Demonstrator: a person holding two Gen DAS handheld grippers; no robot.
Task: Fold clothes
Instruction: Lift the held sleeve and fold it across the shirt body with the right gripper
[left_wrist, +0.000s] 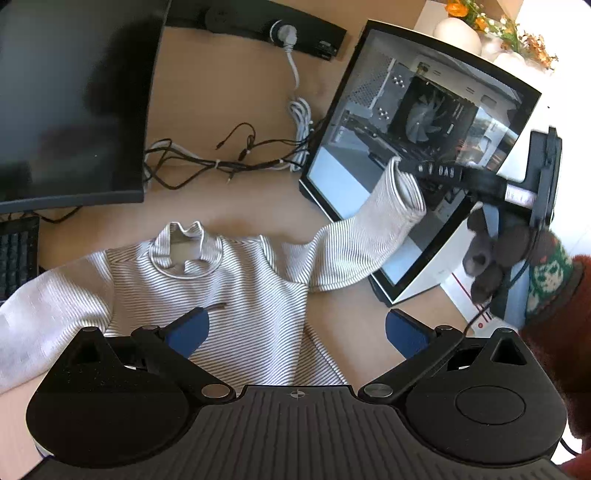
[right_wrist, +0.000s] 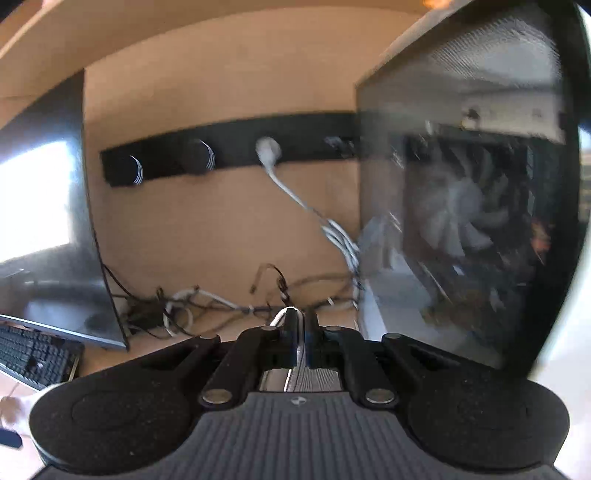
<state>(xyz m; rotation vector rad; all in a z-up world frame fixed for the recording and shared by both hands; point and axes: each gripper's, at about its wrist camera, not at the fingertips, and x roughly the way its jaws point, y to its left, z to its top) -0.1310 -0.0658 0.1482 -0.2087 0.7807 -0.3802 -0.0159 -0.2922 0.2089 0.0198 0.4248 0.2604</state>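
Observation:
A white top with thin grey stripes (left_wrist: 236, 288) lies flat on the wooden desk (left_wrist: 221, 92), collar toward the back. My left gripper (left_wrist: 301, 315) hovers open above its body, blue pads wide apart and nothing between them. The top's right sleeve (left_wrist: 369, 236) is lifted off the desk, slanting up to the right. My right gripper (left_wrist: 406, 168) is shut on the sleeve's cuff (left_wrist: 404, 192) in front of the computer case. In the right wrist view the right gripper (right_wrist: 301, 325) stands shut, with striped cloth (right_wrist: 317, 376) pinched between the fingers and hanging below.
A glass-sided computer case (left_wrist: 424, 140) stands at the right, a dark monitor (left_wrist: 70, 99) at the left with a keyboard (left_wrist: 18, 254) below it. Tangled cables (left_wrist: 229, 155) and a black power strip (left_wrist: 258, 26) lie behind the top. A hand in a patterned cuff (left_wrist: 546, 273) holds the right gripper.

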